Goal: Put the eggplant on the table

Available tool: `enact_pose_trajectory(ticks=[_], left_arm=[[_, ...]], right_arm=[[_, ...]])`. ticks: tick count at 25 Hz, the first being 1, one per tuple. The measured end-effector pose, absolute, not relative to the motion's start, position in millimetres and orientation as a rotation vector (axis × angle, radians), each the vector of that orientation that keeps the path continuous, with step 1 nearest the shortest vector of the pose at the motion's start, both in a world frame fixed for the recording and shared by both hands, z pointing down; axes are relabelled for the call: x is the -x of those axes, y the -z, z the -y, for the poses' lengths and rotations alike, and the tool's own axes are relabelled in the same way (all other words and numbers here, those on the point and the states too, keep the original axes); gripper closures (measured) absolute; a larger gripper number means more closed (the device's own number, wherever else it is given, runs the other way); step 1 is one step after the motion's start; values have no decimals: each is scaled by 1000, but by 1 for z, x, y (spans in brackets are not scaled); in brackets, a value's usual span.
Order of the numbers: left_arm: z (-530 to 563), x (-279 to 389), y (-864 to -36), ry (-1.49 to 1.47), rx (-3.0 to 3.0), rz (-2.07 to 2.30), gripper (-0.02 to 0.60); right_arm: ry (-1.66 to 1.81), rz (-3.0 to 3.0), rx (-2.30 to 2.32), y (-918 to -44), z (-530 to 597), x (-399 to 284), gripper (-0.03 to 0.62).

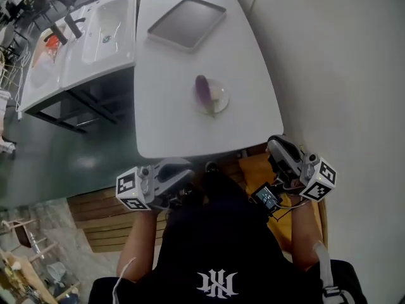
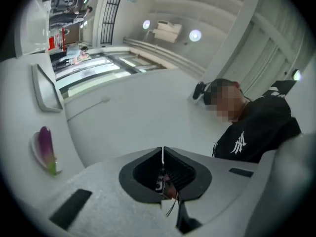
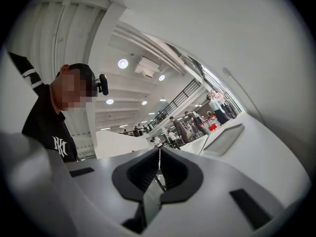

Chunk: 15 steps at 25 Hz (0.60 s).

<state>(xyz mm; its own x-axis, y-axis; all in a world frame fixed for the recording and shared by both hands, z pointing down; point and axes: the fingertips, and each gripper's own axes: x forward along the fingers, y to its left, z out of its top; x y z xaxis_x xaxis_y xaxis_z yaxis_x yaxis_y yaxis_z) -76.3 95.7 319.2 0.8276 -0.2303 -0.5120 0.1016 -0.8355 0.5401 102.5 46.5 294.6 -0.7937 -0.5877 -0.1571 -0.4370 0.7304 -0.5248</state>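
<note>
Currently the left gripper [image 2: 162,153] and right gripper [image 3: 159,156] are hovering closed and empty, the eggplant [image 1: 204,88] lying on a plate [image 1: 219,104] ahead of them

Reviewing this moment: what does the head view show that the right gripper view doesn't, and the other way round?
Head view only: the eggplant lying on a small plate, and the sink unit beside the table. Right gripper view only: the right gripper with its jaws pressed together and nothing between them, and people in the distance. Both: the tray on the white table.
</note>
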Motion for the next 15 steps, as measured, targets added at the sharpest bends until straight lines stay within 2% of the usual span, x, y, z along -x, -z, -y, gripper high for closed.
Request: enact_pose_trajectory(ticks=[3, 10, 15], left_arm=[[-108, 74, -300, 802, -2503, 85, 574], [-125, 51, -342, 322, -2682, 293, 574], [-130, 45, -349, 208, -2687, 340, 574]], right_arm=[[708, -2649, 778, -297, -66, -82, 589], [781, -2742, 597, -316, -84, -30, 589], [788, -2811, 478, -327, -93, -16, 589]])
